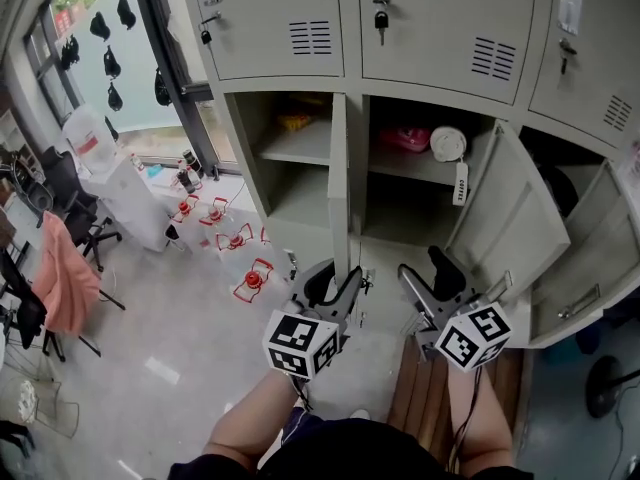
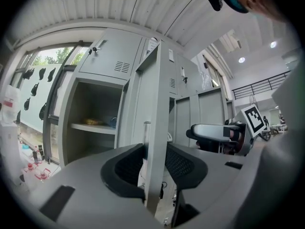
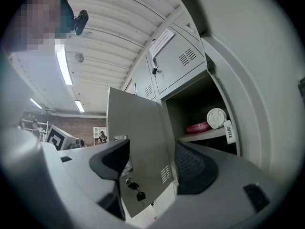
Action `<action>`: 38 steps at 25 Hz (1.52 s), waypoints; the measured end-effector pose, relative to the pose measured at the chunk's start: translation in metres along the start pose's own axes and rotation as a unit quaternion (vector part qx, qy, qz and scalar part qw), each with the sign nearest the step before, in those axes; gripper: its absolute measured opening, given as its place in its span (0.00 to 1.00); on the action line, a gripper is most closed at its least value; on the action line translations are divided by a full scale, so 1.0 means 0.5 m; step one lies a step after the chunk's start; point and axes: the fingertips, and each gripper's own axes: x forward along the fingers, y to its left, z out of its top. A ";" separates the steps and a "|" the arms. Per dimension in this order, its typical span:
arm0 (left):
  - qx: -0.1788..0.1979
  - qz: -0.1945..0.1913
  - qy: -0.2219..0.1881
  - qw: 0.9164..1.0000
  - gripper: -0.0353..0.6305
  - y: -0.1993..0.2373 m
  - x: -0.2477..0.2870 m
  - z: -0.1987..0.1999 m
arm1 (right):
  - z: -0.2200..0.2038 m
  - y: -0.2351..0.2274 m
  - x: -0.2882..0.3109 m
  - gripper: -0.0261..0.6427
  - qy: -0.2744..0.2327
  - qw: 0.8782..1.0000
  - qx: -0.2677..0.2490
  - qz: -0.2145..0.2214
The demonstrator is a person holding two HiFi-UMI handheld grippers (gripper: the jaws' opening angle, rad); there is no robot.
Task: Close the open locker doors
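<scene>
left gripper view: left hand-held gripper (image 2: pixel 153 152) pinches the edge of the left door (image 2: pixel 152 104), so swing it shut smoothly. right hand-held gripper (image 3: pixel 152 149) gapes wide, middle door (image 3: pixel 136 123) between its jaws, untouched.

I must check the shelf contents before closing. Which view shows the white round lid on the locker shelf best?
The right gripper view: the white round lid faces the camera, large and unblocked. The head view shows it smaller, from above. The left gripper view does not show it.
</scene>
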 end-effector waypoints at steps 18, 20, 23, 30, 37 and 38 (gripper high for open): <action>-0.007 0.078 -0.016 0.997 0.24 0.243 -0.090 0.015 | -0.046 0.114 0.211 0.46 0.019 0.998 -0.005 0.060; -0.008 0.082 -0.017 0.996 0.25 0.270 -0.091 0.017 | -0.050 0.125 0.237 0.46 0.022 0.998 -0.010 0.066; -0.009 0.084 -0.019 0.996 0.27 0.306 -0.090 0.021 | -0.058 0.136 0.271 0.46 0.027 0.997 -0.015 0.071; -0.009 0.079 -0.018 0.997 0.29 0.381 -0.074 0.027 | -0.074 0.148 0.359 0.46 0.032 0.997 -0.010 0.067; -0.012 0.075 -0.015 0.997 0.31 0.449 -0.053 0.032 | -0.089 0.163 0.431 0.45 0.038 0.997 -0.008 0.063; -0.014 0.071 -0.016 0.997 0.31 0.458 -0.050 0.034 | -0.091 0.164 0.441 0.45 0.039 0.997 -0.007 0.061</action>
